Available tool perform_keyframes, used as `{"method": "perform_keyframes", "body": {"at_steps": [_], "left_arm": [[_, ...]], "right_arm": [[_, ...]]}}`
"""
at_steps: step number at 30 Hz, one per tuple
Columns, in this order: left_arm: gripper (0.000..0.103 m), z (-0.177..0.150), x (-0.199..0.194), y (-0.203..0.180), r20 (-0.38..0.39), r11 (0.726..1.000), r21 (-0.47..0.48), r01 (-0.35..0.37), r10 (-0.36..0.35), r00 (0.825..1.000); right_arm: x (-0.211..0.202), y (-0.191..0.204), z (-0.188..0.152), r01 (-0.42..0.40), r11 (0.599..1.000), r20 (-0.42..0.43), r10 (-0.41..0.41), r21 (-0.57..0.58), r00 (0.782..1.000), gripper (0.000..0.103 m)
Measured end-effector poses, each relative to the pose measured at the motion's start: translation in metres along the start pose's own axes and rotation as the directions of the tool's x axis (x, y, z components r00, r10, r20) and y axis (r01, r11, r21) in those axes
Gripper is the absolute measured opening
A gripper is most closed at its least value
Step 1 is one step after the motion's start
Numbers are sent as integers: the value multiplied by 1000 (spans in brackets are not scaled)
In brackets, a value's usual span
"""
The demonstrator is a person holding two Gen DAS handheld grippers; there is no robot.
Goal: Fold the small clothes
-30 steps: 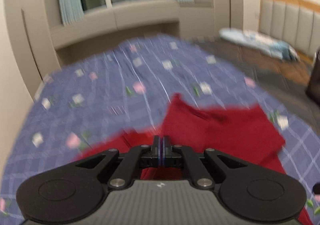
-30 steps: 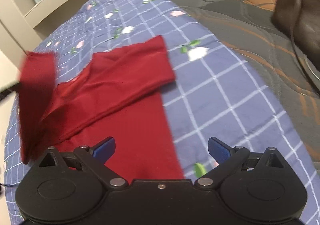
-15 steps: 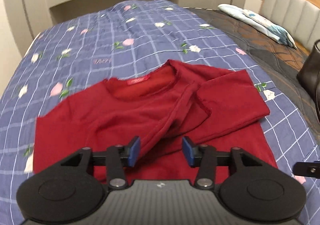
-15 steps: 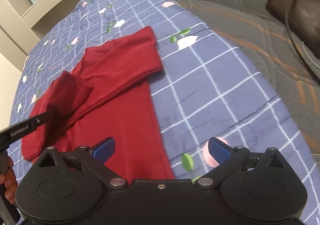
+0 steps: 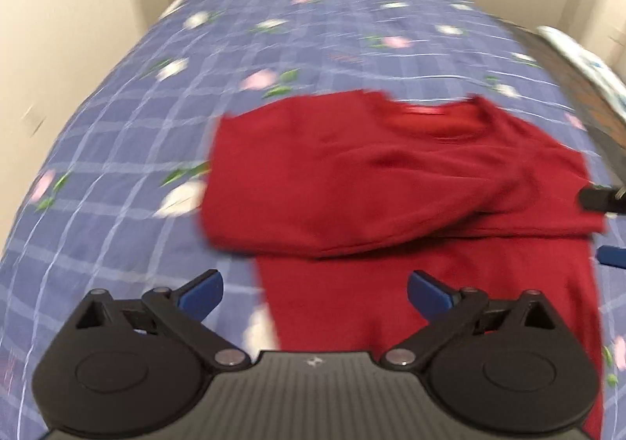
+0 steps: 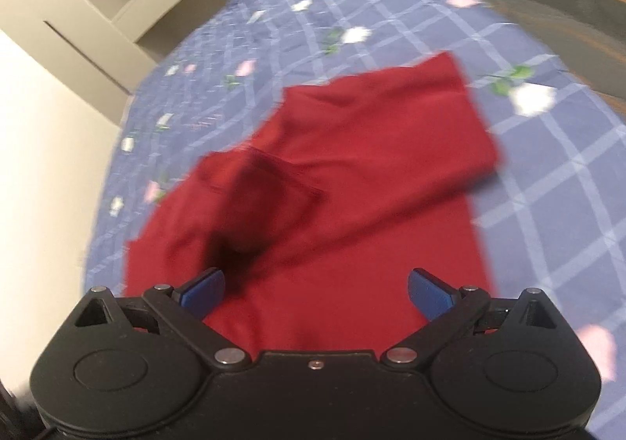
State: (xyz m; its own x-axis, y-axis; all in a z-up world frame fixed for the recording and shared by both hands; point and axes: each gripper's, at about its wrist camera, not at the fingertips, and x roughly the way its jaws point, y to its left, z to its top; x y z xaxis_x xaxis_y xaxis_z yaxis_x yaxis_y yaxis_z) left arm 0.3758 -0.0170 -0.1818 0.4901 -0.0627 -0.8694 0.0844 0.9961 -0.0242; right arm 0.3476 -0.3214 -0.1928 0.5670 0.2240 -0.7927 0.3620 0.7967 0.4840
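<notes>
Red shirt [image 5: 391,181] ahead of both spread jaws

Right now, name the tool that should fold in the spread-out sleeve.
Left. The left tool, open, faces the spread sleeve directly; the right tool sits at the opposite edge of the shirt.

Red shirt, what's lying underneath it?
The red shirt lies on a blue checked floral quilt, seen all around it. The quilt beneath the shirt is covered, so anything there can't be seen.
</notes>
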Motion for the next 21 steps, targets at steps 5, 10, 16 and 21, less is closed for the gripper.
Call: {"method": "perform_keyframes", "body": {"at_steps": [5,10,16,21], "left_arm": [[102,12,15,57,-49,972,-219,-85,76,996],[102,24,20,104,-61,888,-454,-71,48,997],[102,31,20,114,-41,878,-476,-47,32,999],[102,25,26,106,-48,887,-462,-10,-14,999]], "right_arm": [[43,42,34,-32,999,-95,36,44,995,102],[73,64,59,91,990,-98,-81,109,992,91],[72,60,66,164,975,-34,-160,150,986,14],[19,74,62,-54,996,244,69,-69,967,7]]}}
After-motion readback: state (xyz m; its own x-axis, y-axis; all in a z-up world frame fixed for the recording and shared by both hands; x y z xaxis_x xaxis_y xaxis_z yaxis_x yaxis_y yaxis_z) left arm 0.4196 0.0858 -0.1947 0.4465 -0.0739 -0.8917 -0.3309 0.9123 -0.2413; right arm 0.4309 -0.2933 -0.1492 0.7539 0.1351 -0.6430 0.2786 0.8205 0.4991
